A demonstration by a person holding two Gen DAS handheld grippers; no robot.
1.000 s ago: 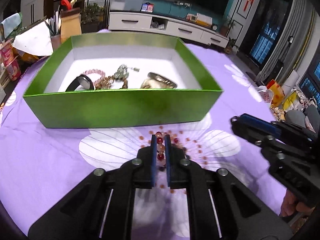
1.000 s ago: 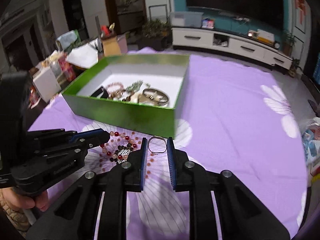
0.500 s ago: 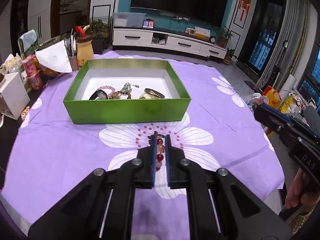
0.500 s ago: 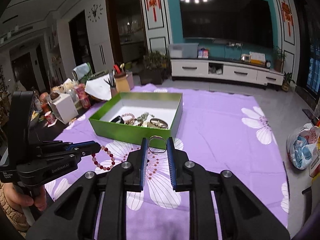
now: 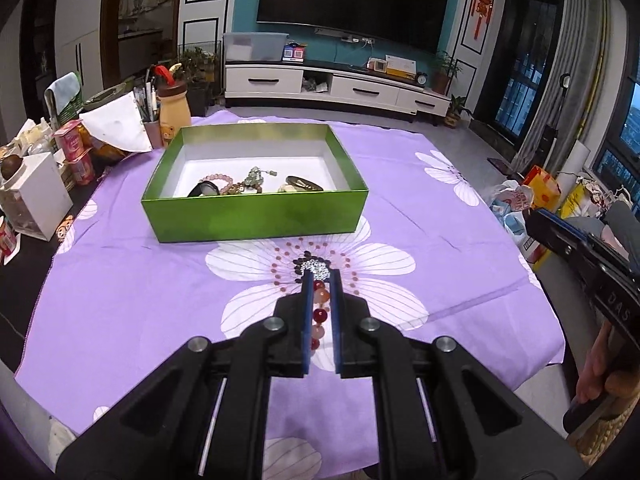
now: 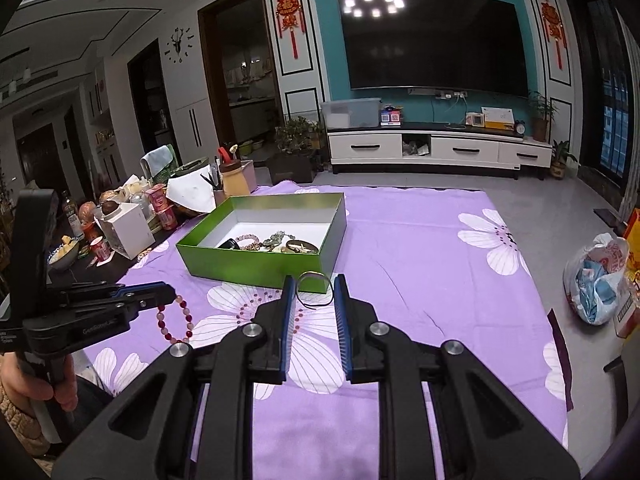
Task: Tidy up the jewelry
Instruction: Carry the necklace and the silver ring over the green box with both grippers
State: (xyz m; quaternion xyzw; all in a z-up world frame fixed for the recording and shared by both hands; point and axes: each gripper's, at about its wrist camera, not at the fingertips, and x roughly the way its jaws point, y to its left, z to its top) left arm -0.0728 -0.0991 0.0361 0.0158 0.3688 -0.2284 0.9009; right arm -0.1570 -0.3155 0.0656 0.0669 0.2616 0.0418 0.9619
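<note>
While each hand-held gripper pinches jewelry (left (image 5: 321, 284) beads (image 6: 174, 318), right (image 6: 313, 292) bangle (image 6: 314, 289)), green box (image 5: 256, 216) ahead

– Ceiling lamps are on; see them glaring as white spots on the television (image 6: 436, 36)?

– Yes. Even, cool indoor light, soft shadows on the purple cloth (image 5: 420, 184). Windows are dark. Both views bow hard at the edges, corners black, and everything stays sharp.
</note>
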